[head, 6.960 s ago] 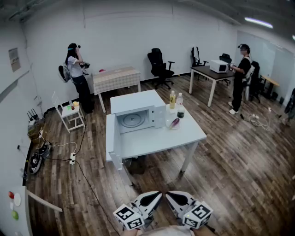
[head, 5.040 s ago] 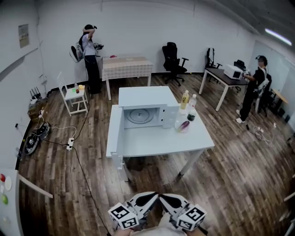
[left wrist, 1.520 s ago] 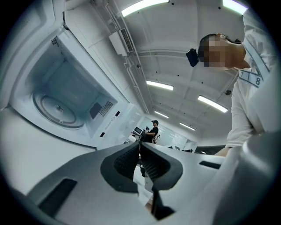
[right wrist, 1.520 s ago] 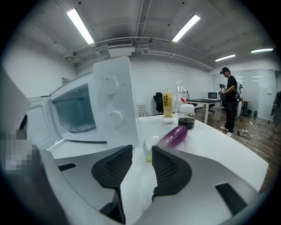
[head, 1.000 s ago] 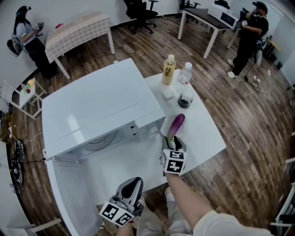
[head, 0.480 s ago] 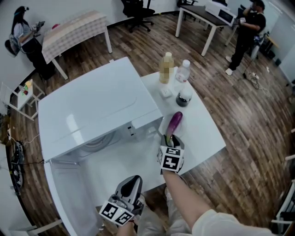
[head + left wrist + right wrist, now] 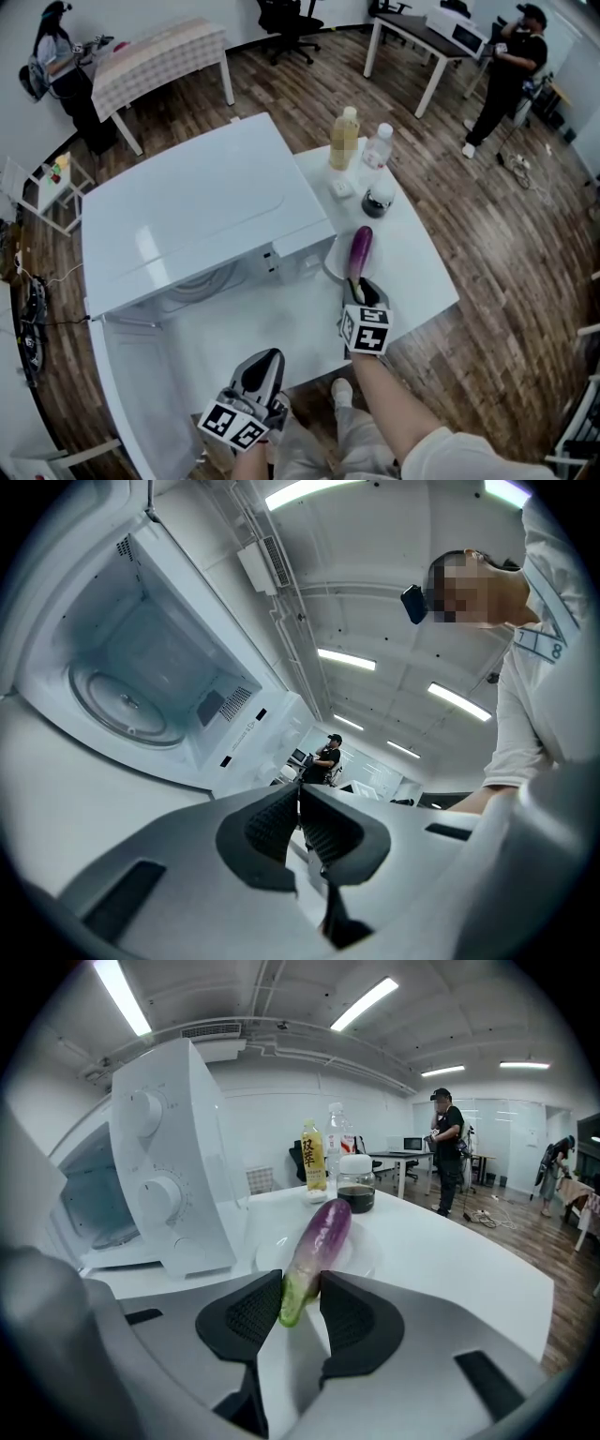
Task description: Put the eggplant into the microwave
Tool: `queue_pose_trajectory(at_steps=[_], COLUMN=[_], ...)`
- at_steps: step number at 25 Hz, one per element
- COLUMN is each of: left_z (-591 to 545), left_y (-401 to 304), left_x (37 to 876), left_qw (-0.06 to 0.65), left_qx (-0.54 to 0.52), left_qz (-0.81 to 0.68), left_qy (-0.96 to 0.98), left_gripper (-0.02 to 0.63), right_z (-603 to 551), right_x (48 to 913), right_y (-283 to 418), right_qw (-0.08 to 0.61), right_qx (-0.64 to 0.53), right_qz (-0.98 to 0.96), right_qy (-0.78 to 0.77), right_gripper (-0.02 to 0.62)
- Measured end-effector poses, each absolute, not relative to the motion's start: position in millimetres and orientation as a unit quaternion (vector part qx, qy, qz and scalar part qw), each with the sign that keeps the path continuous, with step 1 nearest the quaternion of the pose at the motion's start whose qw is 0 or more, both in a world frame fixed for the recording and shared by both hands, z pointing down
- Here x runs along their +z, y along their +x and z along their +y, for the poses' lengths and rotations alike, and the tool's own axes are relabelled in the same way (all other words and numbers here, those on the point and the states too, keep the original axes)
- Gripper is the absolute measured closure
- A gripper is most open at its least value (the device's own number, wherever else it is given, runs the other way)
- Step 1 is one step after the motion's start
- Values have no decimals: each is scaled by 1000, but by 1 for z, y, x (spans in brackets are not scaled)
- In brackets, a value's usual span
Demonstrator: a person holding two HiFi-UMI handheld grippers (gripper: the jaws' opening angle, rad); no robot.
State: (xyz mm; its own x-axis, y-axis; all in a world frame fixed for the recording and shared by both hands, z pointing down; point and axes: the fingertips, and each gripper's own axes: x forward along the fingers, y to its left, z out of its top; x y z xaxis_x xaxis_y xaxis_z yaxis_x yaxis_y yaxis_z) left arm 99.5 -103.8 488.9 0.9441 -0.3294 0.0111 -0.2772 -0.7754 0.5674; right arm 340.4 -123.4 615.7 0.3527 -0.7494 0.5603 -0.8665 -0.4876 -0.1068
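Head view: a white microwave (image 7: 202, 211) stands on a white surface (image 7: 417, 272), its door (image 7: 131, 403) swung open toward the viewer. Just right of the microwave, the eggplant (image 7: 360, 248) lies on a plate (image 7: 331, 267), purple end pointing away. A yellow bottle (image 7: 344, 138), a clear bottle (image 7: 377, 150) and a dark jar (image 7: 378, 200) stand beyond it. The right gripper (image 7: 357, 284) reaches in over the surface's front edge to the eggplant's near end. The left gripper (image 7: 265, 362) is held in front of the surface, beside the door and well apart from the eggplant. Left gripper view: the fingers (image 7: 272, 822) stand together with nothing between them; the microwave's open cavity and its turntable (image 7: 127, 705) show at upper left. Right gripper view: the eggplant's green stem end sits between the fingers (image 7: 248, 1321), which have just been closing and meet it on both sides. The rest of the eggplant rests on the plate, pointing toward the jar. The microwave's two knobs (image 7: 150, 1110) face the camera at left. The eggplant is outside the microwave.
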Motion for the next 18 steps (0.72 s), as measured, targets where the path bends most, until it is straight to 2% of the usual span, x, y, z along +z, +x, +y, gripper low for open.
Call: queue_pose_trajectory(at_steps=[18], left_z=[-102], left_y=[90], left_x=[489], left_qw=[292], left_qx=[-52], left_qz=[-176], left_qy=[939], left_gripper=[604], right_z=[-88], right_x=[579], right_y=[301], right_qw=[106], right_qx=[226], right_qz=[-591], right_qy=[767], right_gripper=[450])
